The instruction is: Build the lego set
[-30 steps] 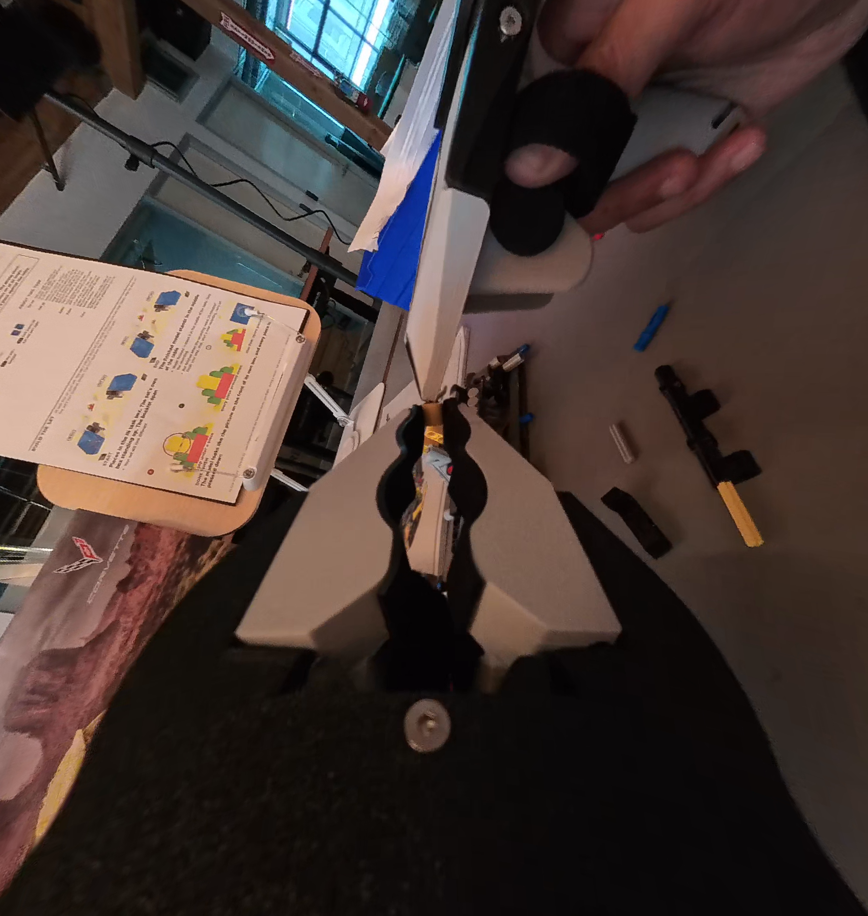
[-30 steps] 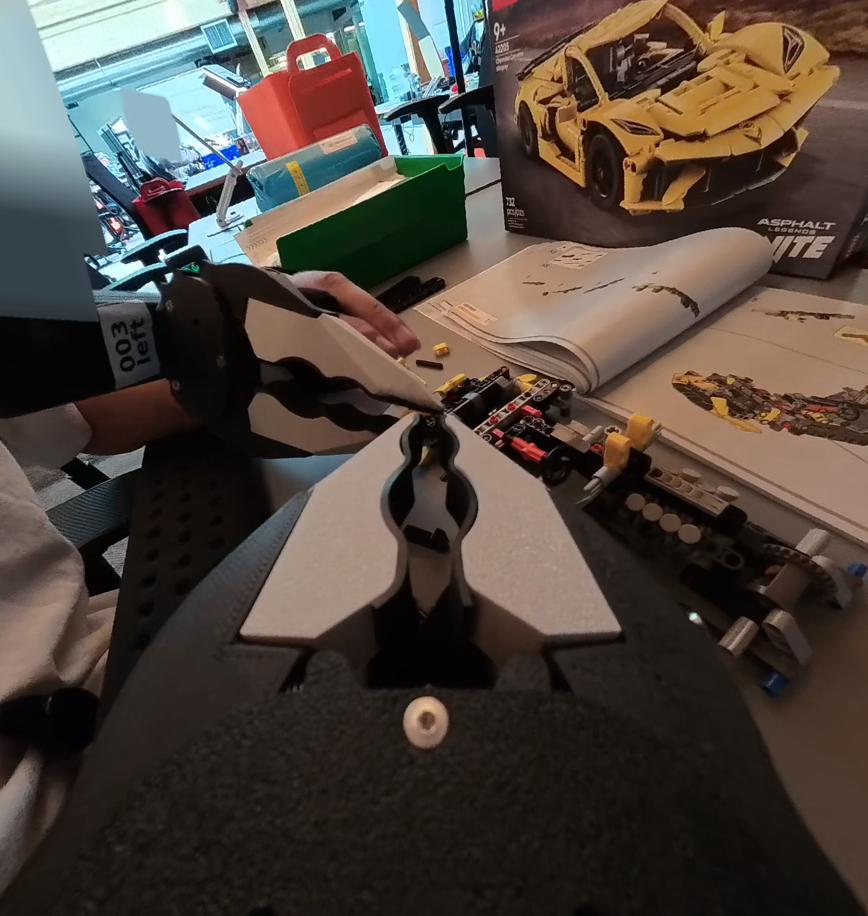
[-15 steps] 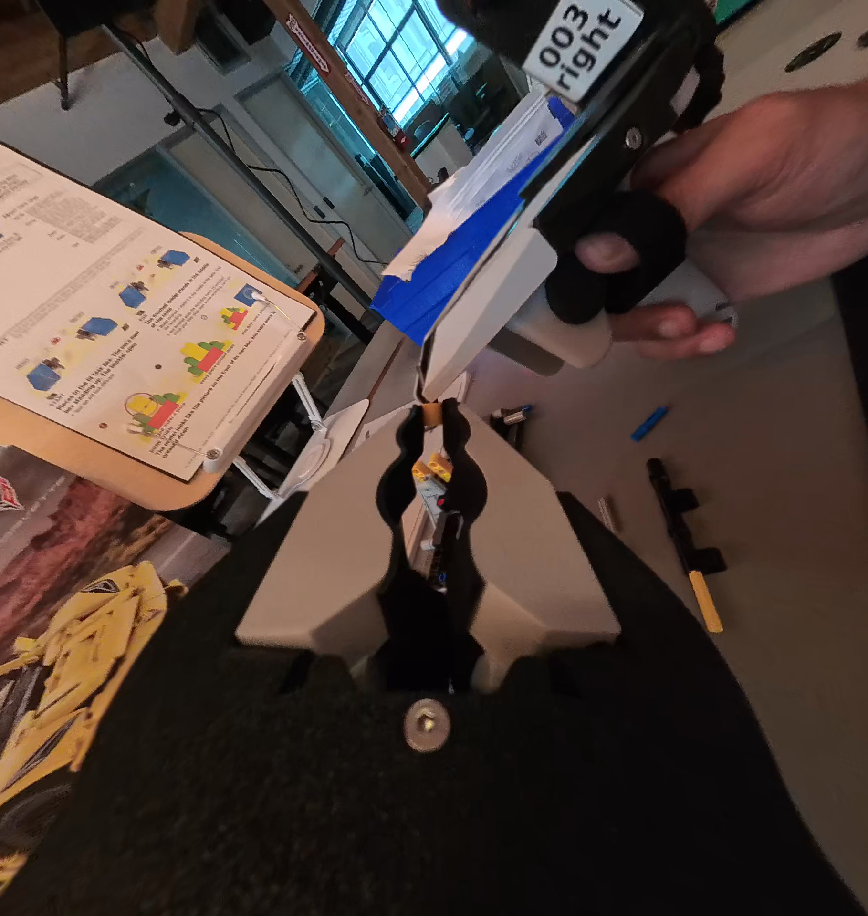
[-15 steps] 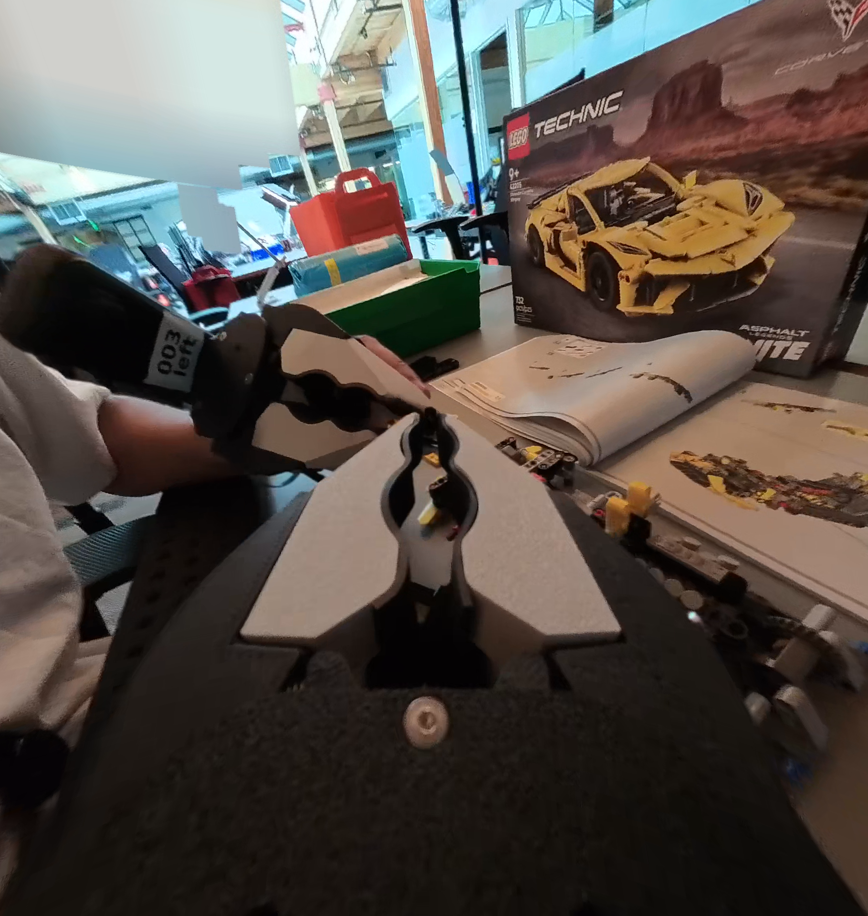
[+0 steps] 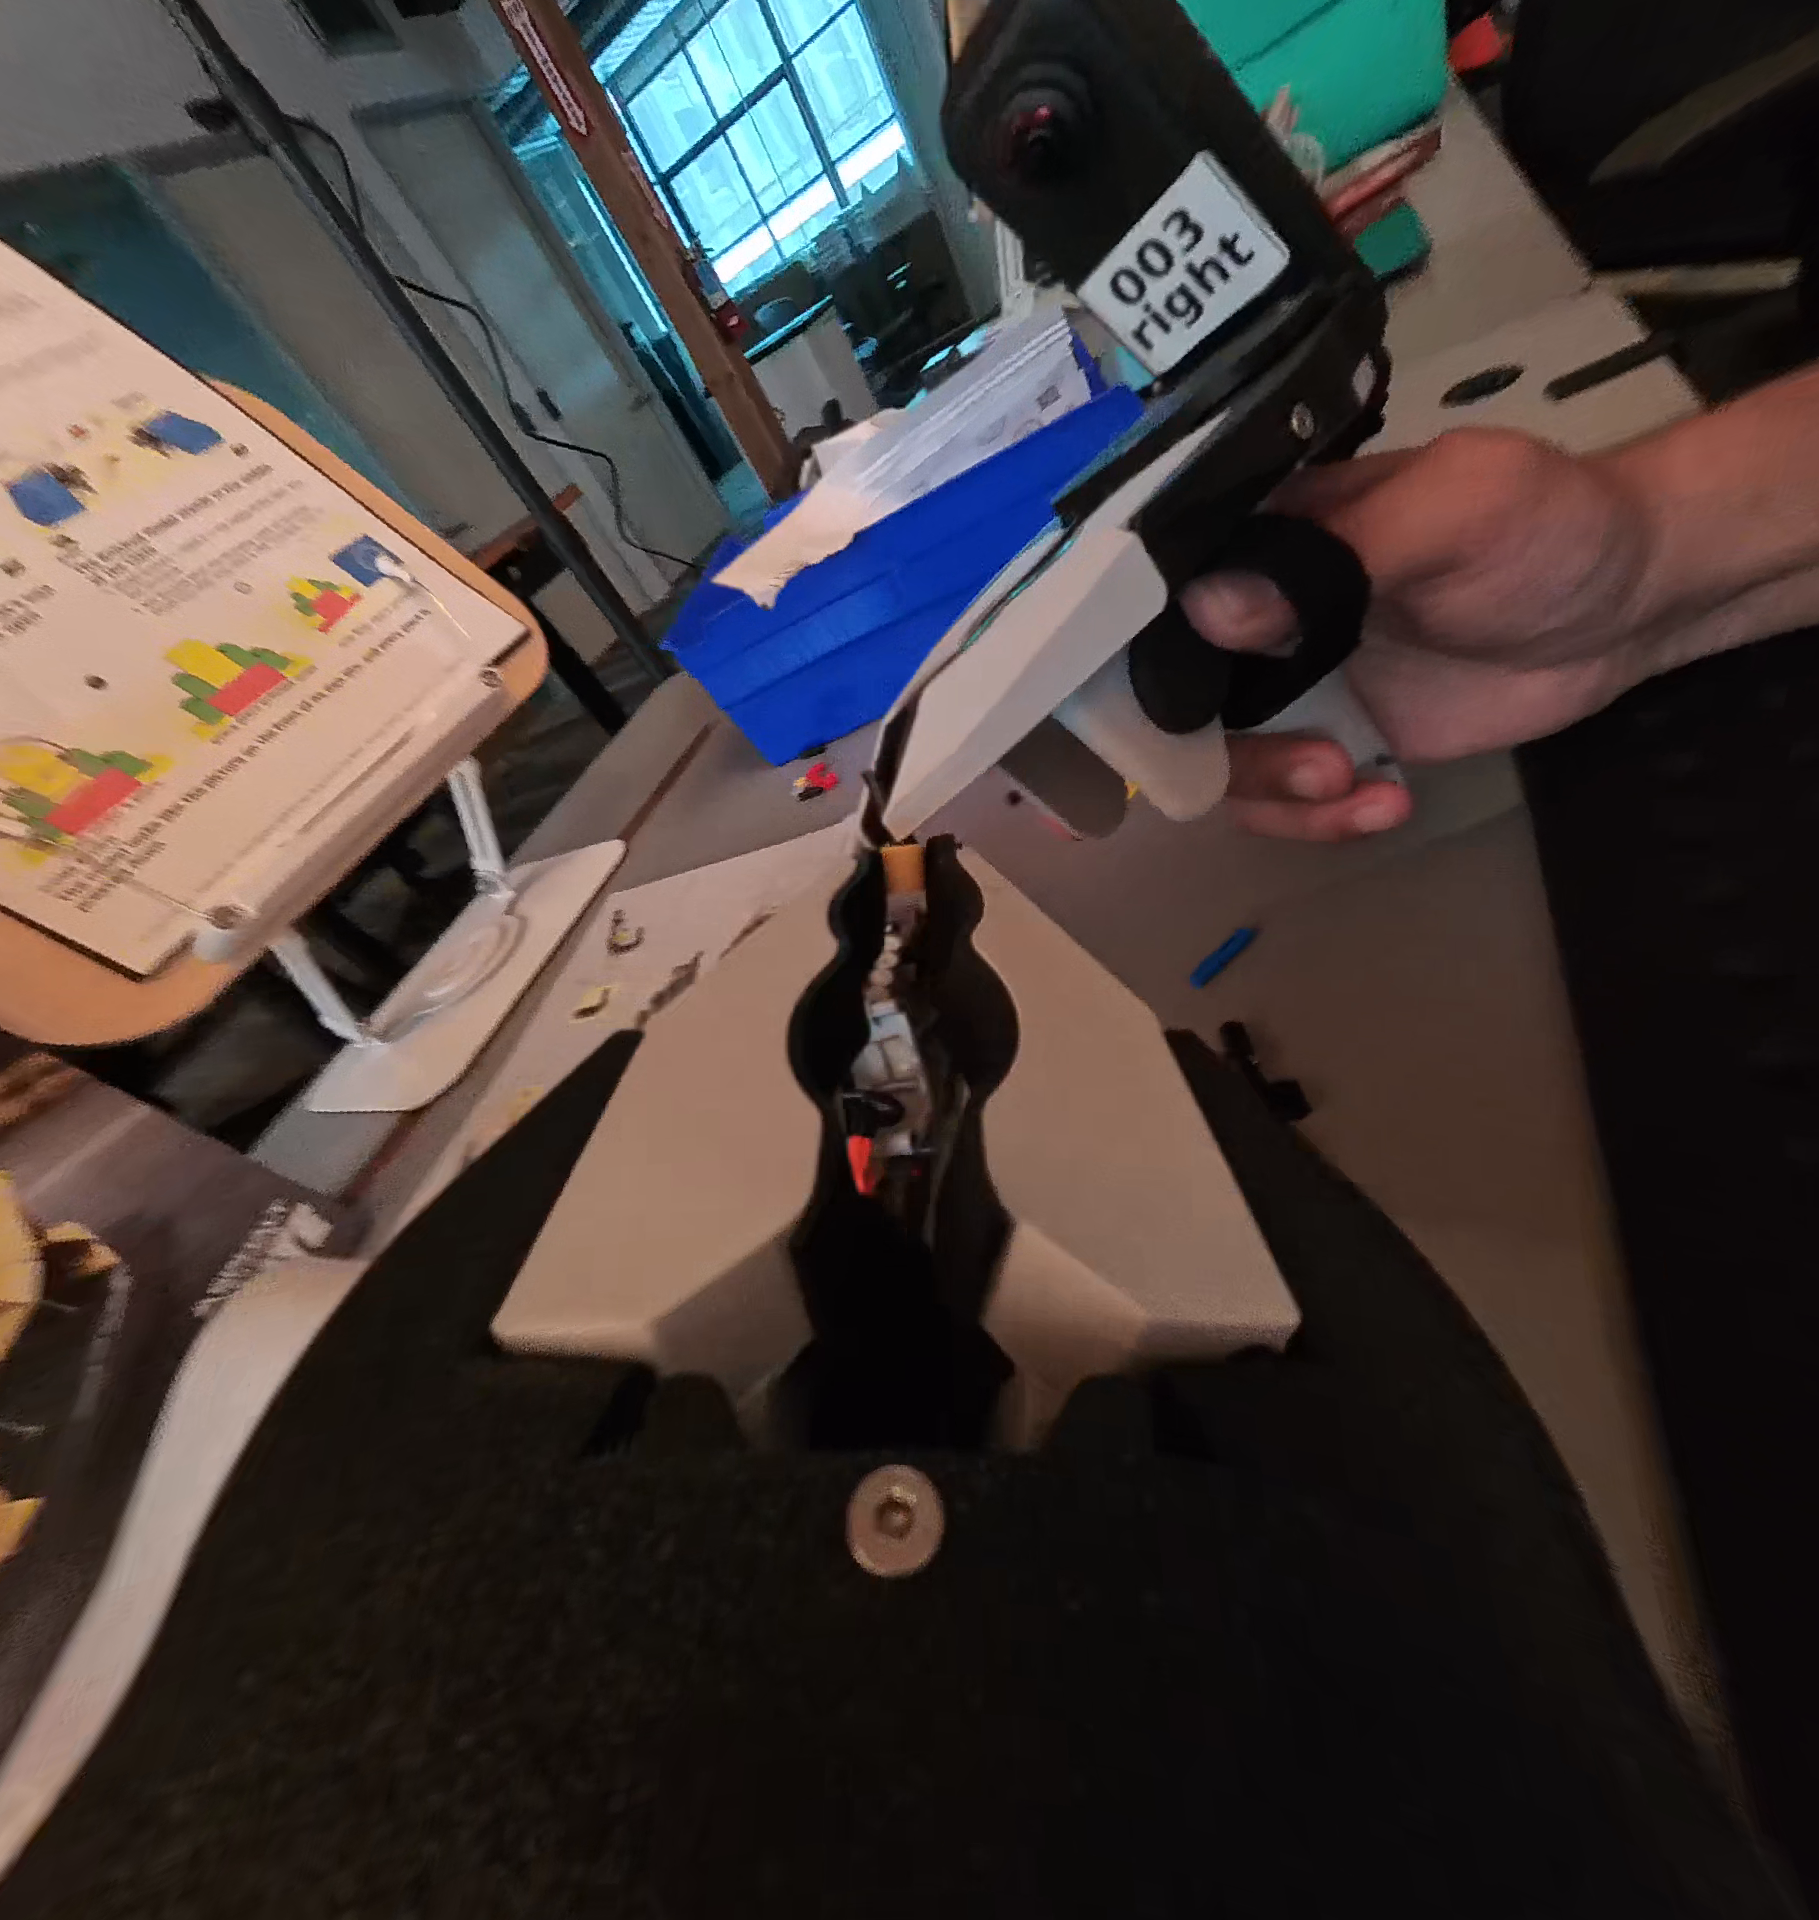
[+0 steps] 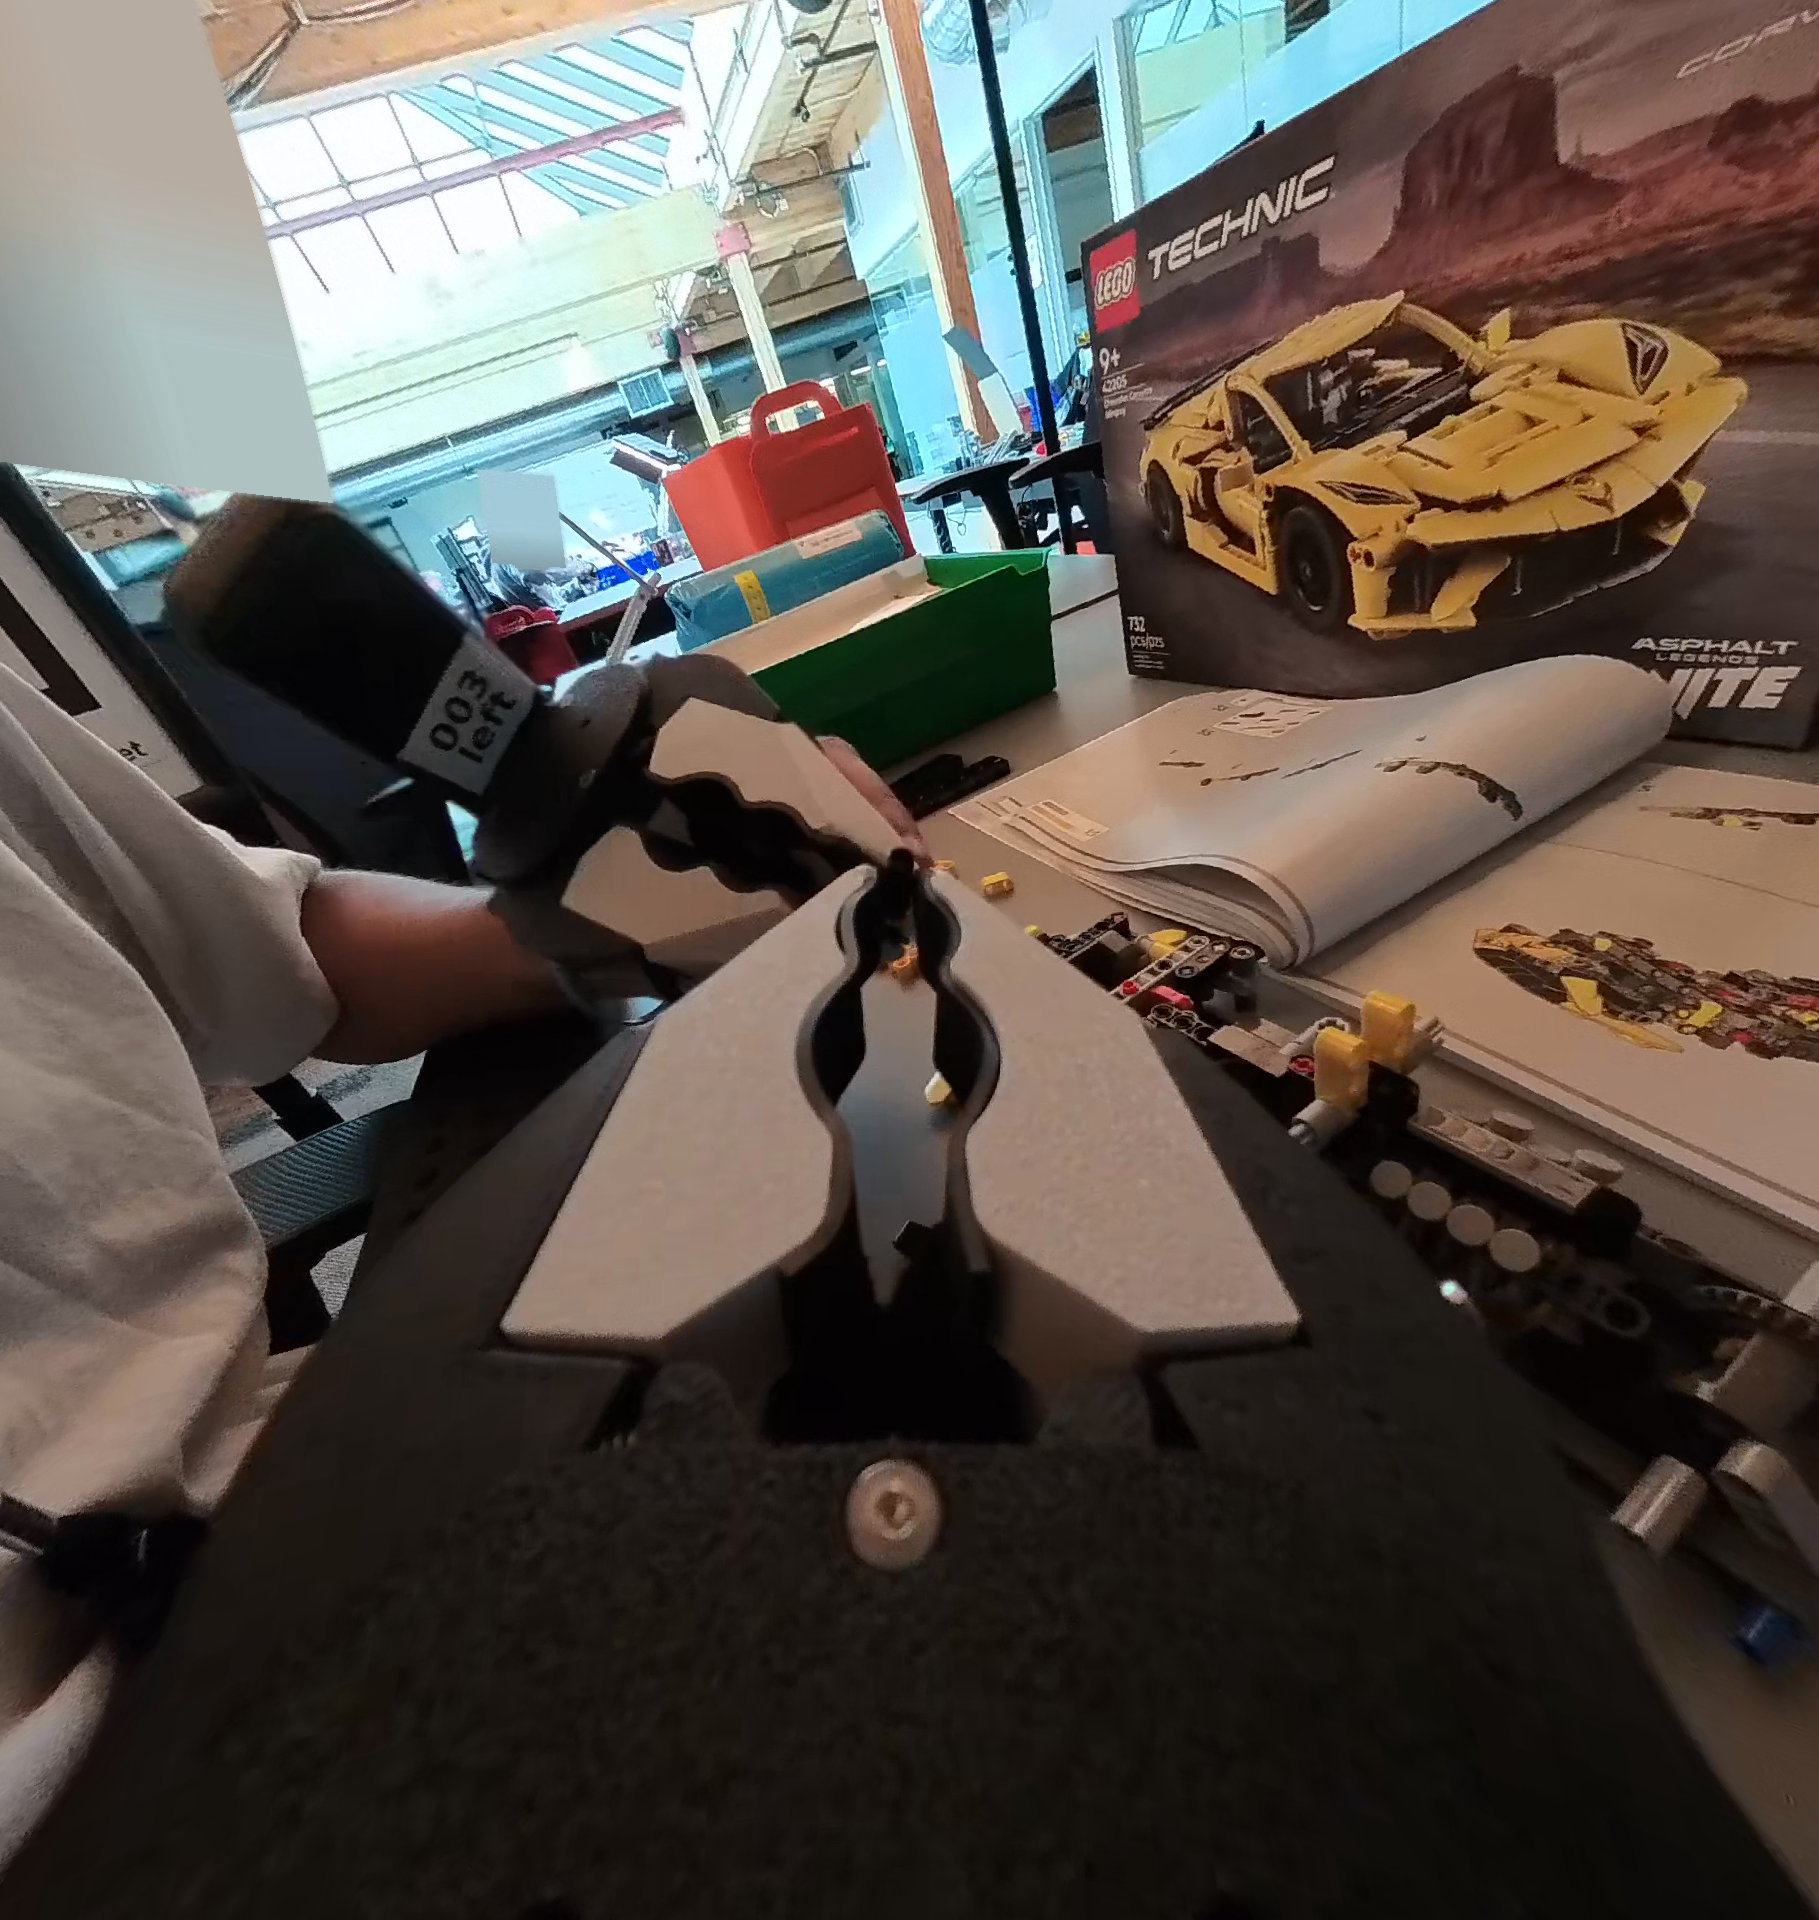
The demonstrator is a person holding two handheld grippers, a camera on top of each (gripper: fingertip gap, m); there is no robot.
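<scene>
My left gripper is shut on a small tan piece at its tips, raised above the table. My right gripper is shut on a small black piece. The two grippers meet tip to tip: the right one comes in from the upper right in the left wrist view, and the left one from the left in the right wrist view. The partly built black chassis with yellow parts lies on the table to the right, below both grippers. The open instruction booklet lies behind it.
The set's box stands at the back right, with a green bin to its left. A blue bin, a picture sheet on a stand, a loose blue pin and small yellow bits are about. The tips of both grippers are at nearly the same place. The loose blue pin sits 12 centimeters or so from the ends of my left fingers.
Both grippers have risen from just over the chassis and levelled out, with their tips staying together. Both stayed shut.
</scene>
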